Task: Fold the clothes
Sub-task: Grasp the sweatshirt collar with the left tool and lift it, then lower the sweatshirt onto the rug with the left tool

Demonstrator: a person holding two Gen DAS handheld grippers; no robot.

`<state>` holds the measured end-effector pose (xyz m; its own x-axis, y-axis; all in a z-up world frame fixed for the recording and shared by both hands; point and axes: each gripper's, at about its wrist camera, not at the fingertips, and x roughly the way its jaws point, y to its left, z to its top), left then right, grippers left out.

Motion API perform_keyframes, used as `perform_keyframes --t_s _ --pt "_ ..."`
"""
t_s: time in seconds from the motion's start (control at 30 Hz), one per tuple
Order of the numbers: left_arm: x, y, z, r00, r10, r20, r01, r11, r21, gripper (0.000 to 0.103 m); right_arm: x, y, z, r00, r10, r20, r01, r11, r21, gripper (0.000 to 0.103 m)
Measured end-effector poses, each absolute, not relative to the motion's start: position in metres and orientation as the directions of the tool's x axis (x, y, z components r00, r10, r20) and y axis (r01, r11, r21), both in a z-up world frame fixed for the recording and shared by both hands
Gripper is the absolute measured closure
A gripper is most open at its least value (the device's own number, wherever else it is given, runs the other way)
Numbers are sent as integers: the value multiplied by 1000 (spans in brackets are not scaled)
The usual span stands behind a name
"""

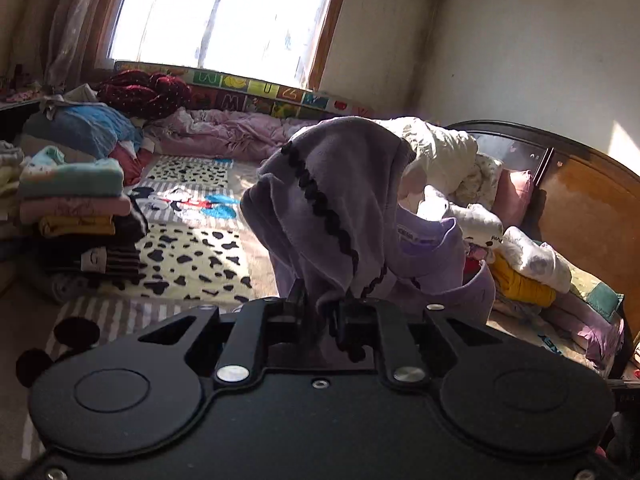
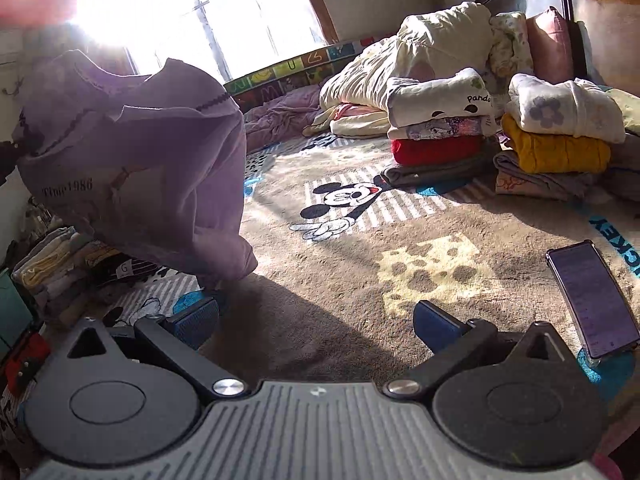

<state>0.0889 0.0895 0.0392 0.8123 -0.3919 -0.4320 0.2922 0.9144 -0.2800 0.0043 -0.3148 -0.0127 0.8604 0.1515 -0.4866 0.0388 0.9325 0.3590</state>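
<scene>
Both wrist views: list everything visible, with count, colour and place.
purple garment: one, lilac with black trim, hanging above the blanket
Mickey blanket: one, beige and patterned, covering the bed
left stack: one, mixed colours, blanket's left edge
right stacks: two, white, red, yellow, near the headboard
phone: one, dark, screen lit, on the blanket
headboard: one, brown
window: one, bright
left tool: black, shut on the garment
right tool: blue pads, open, empty
</scene>
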Motion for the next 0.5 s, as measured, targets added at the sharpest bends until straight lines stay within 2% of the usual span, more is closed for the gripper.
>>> perform_keyframes --t_s 0.03,0.1,0.2,0.27,0.4,0.5 --pt "81 96 11 782 -373 -500 240 920 -310 83 4 -315 -18 852 159 -498 38 931 363 0" --pt "66 102 -22 764 -334 -552 160 927 -340 82 6 -311 -26 836 183 -517 18 933 359 0" --pt "49 116 -22 778 -309 -547 109 924 -367 72 10 -301 -33 815 220 -536 -34 941 336 0" --pt "42 121 -13 795 -292 -532 92 924 -370 60 11 -292 -33 806 245 -539 -83 948 306 0" --pt "29 127 0 815 -296 -498 121 928 -353 53 11 -270 -30 793 285 -539 -196 956 217 1" --pt "39 119 6 809 -319 -494 181 934 -308 49 14 -246 -23 792 293 -536 -303 950 72 1"
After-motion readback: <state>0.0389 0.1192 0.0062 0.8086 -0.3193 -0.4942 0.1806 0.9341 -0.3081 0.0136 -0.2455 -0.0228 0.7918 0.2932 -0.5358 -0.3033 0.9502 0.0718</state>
